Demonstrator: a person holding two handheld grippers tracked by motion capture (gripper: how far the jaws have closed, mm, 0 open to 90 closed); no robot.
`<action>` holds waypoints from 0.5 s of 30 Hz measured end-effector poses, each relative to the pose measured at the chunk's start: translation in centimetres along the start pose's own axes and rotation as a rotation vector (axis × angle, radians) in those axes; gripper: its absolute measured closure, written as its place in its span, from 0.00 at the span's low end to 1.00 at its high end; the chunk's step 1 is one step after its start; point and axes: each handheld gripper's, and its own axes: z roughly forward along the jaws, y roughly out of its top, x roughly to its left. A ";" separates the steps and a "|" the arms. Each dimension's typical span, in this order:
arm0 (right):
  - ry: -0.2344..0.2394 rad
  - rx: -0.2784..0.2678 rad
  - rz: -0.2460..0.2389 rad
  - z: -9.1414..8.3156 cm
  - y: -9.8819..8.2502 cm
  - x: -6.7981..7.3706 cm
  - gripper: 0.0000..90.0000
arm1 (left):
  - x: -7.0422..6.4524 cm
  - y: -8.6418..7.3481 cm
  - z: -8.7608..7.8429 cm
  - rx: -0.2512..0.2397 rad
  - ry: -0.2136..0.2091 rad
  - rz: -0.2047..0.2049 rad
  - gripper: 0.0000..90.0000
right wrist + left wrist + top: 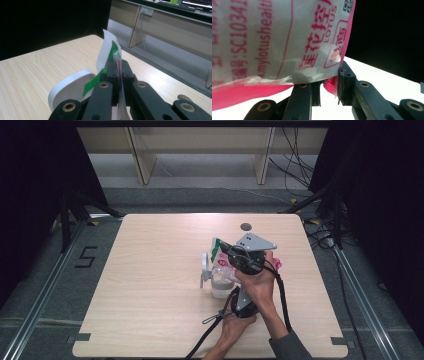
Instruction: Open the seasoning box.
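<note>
A plastic bag (223,264), white with red print, a pink bottom edge and a green top, is held up over the table between both grippers. My right gripper (220,249), the one with the grey plate, is shut on the bag's green and white top edge (108,50); its jaws (117,65) stand flat together on the film. My left gripper (236,294) comes up from below, and its jaws (329,85) hold the bag's pink bottom corner (274,37). Under the bag stands a clear container (222,284) with a whitish fill, and a white lid (206,264) beside it.
The light wooden table (150,285) has a small dark round cap (245,226) near its far edge. Black cables trail from both grippers toward the table's front edge. Beyond the table are wooden shelf legs (142,165) and loose floor cables (300,175).
</note>
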 end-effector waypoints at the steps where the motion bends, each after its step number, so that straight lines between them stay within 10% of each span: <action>1: 0.007 0.004 0.000 0.0 0.0 0.0 1.00 | 0.0 0.0 0.0 0.001 0.001 0.009 0.83; 15: 0.012 0.007 0.006 -0.1 0.0 -0.1 0.99 | 0.0 0.0 0.0 0.007 0.008 0.011 0.83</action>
